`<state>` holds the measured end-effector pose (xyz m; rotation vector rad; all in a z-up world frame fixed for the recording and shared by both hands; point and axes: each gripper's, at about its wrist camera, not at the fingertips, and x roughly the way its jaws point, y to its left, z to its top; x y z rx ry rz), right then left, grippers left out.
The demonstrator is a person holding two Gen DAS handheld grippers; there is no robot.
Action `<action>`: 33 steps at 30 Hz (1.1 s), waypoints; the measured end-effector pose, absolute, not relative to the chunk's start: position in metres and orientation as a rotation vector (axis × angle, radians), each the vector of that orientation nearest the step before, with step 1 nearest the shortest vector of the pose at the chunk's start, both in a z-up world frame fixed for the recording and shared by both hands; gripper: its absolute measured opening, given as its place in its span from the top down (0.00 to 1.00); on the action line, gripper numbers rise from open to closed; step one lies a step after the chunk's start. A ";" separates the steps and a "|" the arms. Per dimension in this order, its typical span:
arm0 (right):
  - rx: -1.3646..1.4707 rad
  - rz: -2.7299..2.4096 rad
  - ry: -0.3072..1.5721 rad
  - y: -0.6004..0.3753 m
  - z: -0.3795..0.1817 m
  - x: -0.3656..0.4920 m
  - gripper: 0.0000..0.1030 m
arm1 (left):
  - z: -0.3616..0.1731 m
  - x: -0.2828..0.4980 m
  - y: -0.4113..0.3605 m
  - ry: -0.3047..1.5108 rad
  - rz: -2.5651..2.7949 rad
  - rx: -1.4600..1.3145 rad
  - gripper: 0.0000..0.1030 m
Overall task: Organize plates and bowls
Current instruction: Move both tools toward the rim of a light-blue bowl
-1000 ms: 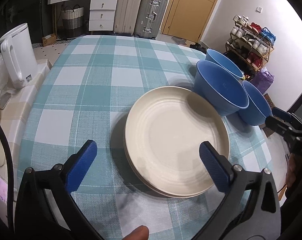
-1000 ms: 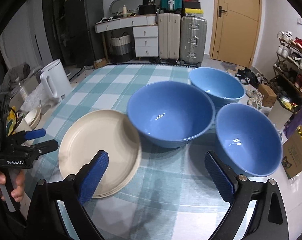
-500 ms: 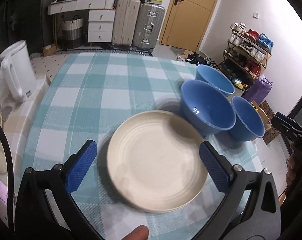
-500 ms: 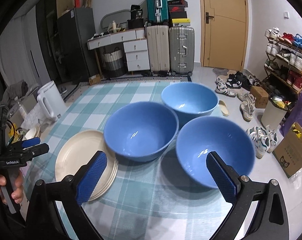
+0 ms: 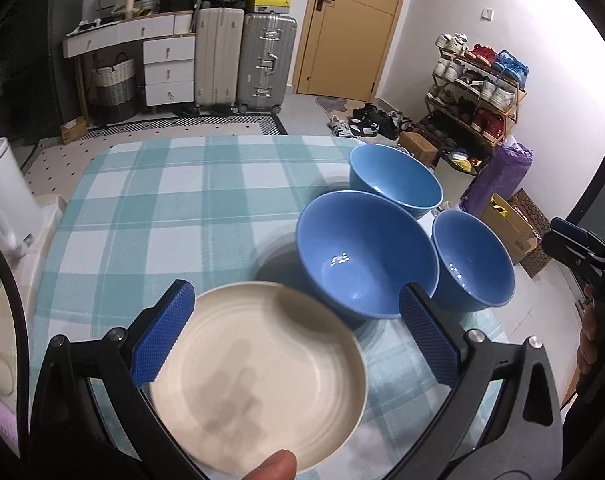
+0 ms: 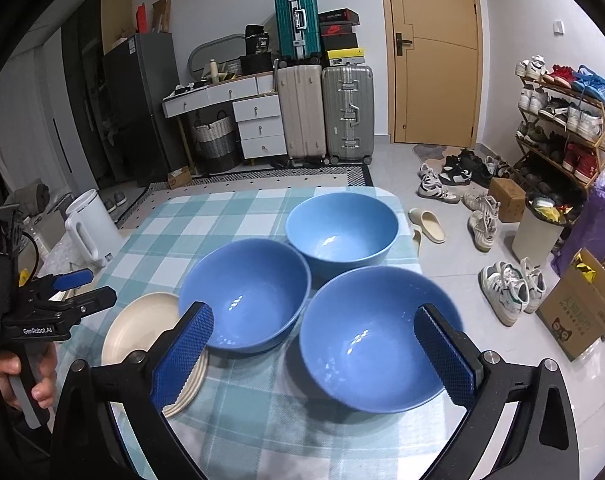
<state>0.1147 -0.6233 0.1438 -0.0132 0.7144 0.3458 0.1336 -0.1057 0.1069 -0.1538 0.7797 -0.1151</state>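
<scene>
Left claw [image 5: 294, 340] hung open above the cream plate stack [image 5: 258, 376] at the near-left of the checked bench [image 5: 150, 216]. Three blue bowls [image 6: 244, 294] (touching, clustered) sat right of it; right claw [image 6: 314, 356] gaped open over the nearest bowl [image 6: 378, 336].

White lettering "GenRobot.AI" runs along the black body of the left gripper [image 6: 84, 290], seen in the right wrist view. A red swoosh logo marks a black shoebox [image 6: 338, 29] atop the silver ribbed suitcase [image 6: 348, 110]. Other labels are unreadable.
</scene>
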 end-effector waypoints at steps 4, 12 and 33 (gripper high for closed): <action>0.002 0.331 0.718 -0.632 0.150 0.130 0.01 | 0.110 0.156 -0.116 0.793 -0.125 -0.141 0.01; 0.060 0.312 0.750 -0.639 0.149 0.162 0.01 | 0.113 0.203 -0.131 0.808 -0.154 -0.111 0.01; 0.092 0.332 0.877 -0.635 0.125 0.258 0.01 | 0.088 0.325 -0.143 0.883 -0.166 -0.127 0.01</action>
